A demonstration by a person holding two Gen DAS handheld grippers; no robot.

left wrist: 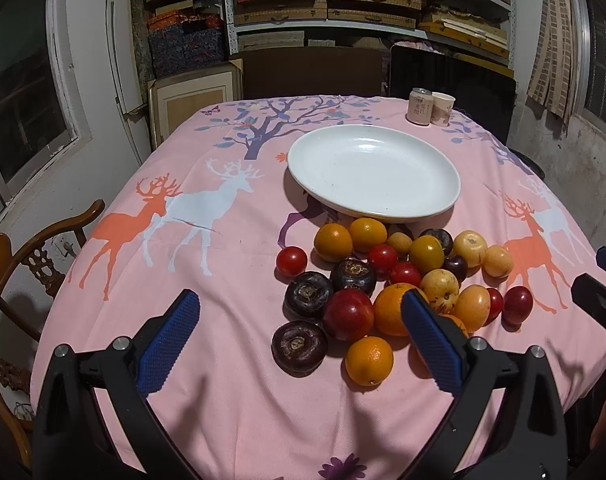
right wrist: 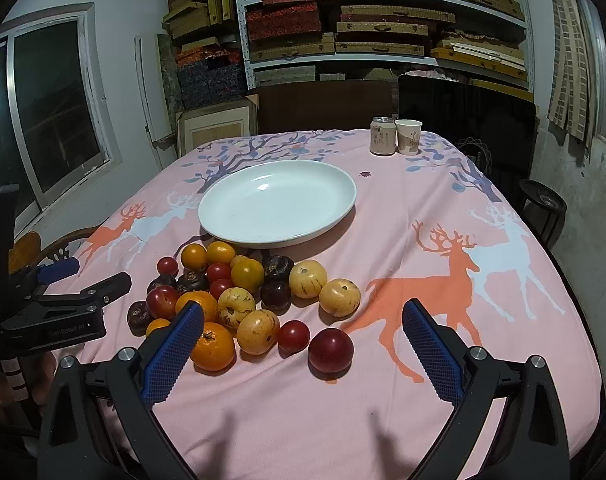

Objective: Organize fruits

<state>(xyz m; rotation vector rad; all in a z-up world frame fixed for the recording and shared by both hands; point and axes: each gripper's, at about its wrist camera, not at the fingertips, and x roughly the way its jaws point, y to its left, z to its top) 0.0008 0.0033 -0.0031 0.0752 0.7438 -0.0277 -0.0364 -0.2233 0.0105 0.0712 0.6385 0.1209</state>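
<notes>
A pile of fruit (left wrist: 399, 276) lies on the pink deer tablecloth (left wrist: 231, 380) just in front of an empty white plate (left wrist: 373, 170): oranges, red plums, small red tomatoes, dark purple fruits and pale yellow fruits. The pile (right wrist: 243, 292) and the plate (right wrist: 277, 202) also show in the right wrist view. My left gripper (left wrist: 301, 320) is open and empty, held above the near side of the pile. My right gripper (right wrist: 303, 328) is open and empty above a red plum (right wrist: 330, 350) and a small tomato (right wrist: 293, 335).
A drink can (left wrist: 420, 106) and a paper cup (left wrist: 442, 109) stand at the table's far right. A wooden chair (left wrist: 7, 280) stands left of the table. Shelves with boxes (right wrist: 383, 20) and a dark chair back (right wrist: 323, 106) are behind.
</notes>
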